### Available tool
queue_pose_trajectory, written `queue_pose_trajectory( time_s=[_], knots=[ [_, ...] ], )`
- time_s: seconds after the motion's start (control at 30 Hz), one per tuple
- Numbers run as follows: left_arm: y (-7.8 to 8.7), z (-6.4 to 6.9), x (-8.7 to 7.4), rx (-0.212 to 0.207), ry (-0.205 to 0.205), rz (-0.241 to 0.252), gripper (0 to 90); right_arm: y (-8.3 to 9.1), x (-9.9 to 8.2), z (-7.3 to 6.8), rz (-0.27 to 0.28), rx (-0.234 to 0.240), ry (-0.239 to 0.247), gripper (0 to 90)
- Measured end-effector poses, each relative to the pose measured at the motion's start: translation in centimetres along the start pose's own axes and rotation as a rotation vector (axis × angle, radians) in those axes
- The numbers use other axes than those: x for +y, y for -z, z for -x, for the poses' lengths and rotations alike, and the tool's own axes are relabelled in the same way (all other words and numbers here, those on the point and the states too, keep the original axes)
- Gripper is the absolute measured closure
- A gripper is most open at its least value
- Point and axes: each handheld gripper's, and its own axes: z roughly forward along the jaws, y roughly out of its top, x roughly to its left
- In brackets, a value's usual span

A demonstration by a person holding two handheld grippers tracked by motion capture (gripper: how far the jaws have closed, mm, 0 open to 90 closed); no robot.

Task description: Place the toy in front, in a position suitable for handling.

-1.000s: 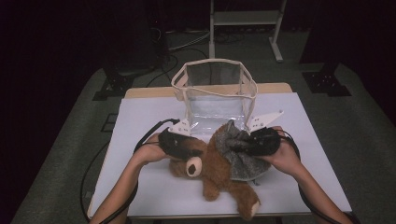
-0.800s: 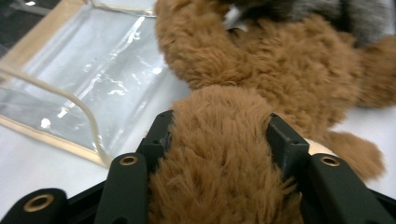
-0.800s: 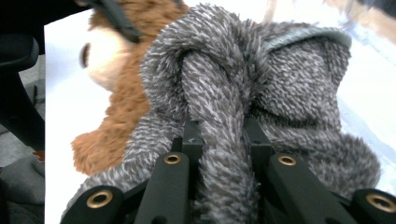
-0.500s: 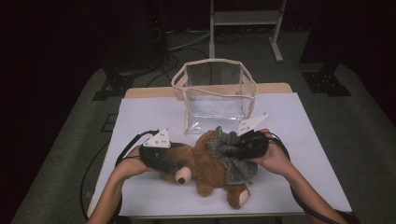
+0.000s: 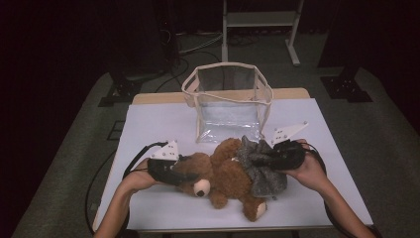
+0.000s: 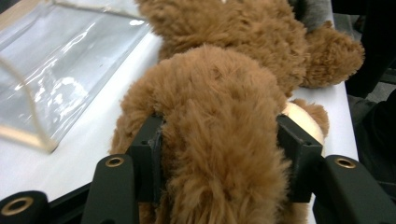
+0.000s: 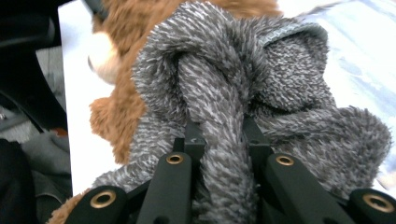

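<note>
High view: a brown teddy bear lies on its back on the white table, just in front of a clear plastic bag with cream trim that stands open and upright. A grey fuzzy garment is bunched over the bear's lower body, on the side nearer the person's right hand. The left gripper meets the bear at its head, and the right gripper meets the grey garment; both are held low over the table, with a grey three-cornered plate on top of each.

Left gripper view: the left gripper has its two black jaws pressed against either side of the bear's head, the brown fur bulging out between and above them. Its jaws have just been closing, and the head is between them. The bear's cream muzzle shows beyond one jaw, and the clear bag lies off to the side on the table.

Right gripper view: the right gripper has its jaws closed on a thick fold of the grey garment, which rises in a twisted ridge between them. Brown fur of the bear shows behind the garment.
</note>
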Motion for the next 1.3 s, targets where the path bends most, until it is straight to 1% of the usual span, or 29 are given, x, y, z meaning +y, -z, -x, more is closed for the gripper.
queue_pose_trajectory(
  time_s=[0.07, 0.13, 0.2, 0.3, 0.4, 0.47, 0.53, 0.57, 0.6, 0.7, 0.83, 0.9, 1.0, 1.1, 1.13, 1.17, 1.2, 1.23, 1.3],
  knots=[
    [-0.4, 0.1, 0.3, -0.006, -0.009, 0.000, 44.8, 0.3, 0.2, 0.4, -0.006, -0.011, -0.012, 76.7],
    [-0.8, 0.3, 0.6, -0.012, -0.024, -0.001, 45.1, 0.2, 0.7, 0.6, -0.023, -0.011, -0.009, 76.7],
    [-1.1, 0.5, 0.9, -0.010, -0.038, -0.008, 45.1, -0.2, 1.5, 0.7, -0.035, -0.003, 0.003, 76.7],
    [-1.4, 0.7, 1.3, -0.009, -0.061, -0.021, 45.1, -1.5, 3.2, 0.3, -0.069, 0.019, 0.026, 76.7],
    [-1.3, 0.8, 1.3, -0.005, -0.070, -0.023, 44.9, -3.6, 5.2, -0.6, -0.112, 0.042, 0.083, 76.7],
    [-1.2, 0.9, 1.2, -0.003, -0.078, -0.024, 44.6, -4.7, 6.1, -1.1, -0.127, 0.052, 0.109, 76.6],
    [-1.1, 1.1, 1.1, 0.007, -0.084, -0.030, 44.1, -5.7, 6.8, -1.4, -0.148, 0.058, 0.131, 76.6],
    [-1.0, 1.2, 1.1, 0.012, -0.086, -0.032, 43.9, -5.9, 6.9, -1.5, -0.155, 0.059, 0.140, 76.6],
    [-0.9, 1.2, 1.1, 0.017, -0.091, -0.035, 43.7, -5.9, 6.8, -1.5, -0.156, 0.060, 0.136, 76.6],
    [-0.7, 1.3, 1.0, 0.023, -0.094, -0.038, 42.8, -4.6, 5.8, -1.0, -0.137, 0.052, 0.107, 76.6],
    [-0.5, 1.3, 0.8, 0.023, -0.090, -0.030, 42.3, -1.9, 3.1, 0.1, -0.100, 0.016, 0.031, 76.6],
    [-0.5, 1.3, 0.8, 0.019, -0.088, -0.025, 42.0, -0.7, 1.2, 0.8, -0.067, 0.016, -0.011, 76.6],
    [-0.5, 1.3, 0.7, 0.016, -0.087, -0.014, 41.6, 0.7, -1.4, 1.6, -0.036, 0.010, -0.071, 76.6],
    [-0.5, 1.3, 0.7, 0.015, -0.086, -0.012, 41.3, 1.8, -3.2, 2.1, -0.020, -0.002, -0.111, 76.5],
    [-0.5, 1.3, 0.7, 0.014, -0.086, -0.011, 41.2, 2.2, -3.4, 2.3, -0.007, 0.001, -0.129, 76.5],
    [-0.5, 1.3, 0.7, 0.015, -0.087, -0.011, 41.2, 2.6, -3.4, 2.4, 0.004, 0.003, -0.133, 76.5],
    [-0.4, 1.3, 0.7, 0.015, -0.091, -0.014, 41.2, 3.1, -3.0, 2.4, 0.013, -0.005, -0.128, 76.5],
    [-0.4, 1.3, 0.7, 0.014, -0.094, -0.015, 41.3, 3.4, -2.6, 2.3, 0.021, -0.002, -0.125, 76.5],
    [-0.4, 1.3, 0.7, 0.014, -0.097, -0.016, 41.3, 3.8, -1.3, 2.1, 0.034, 0.004, -0.102, 76.5]
  ],
)
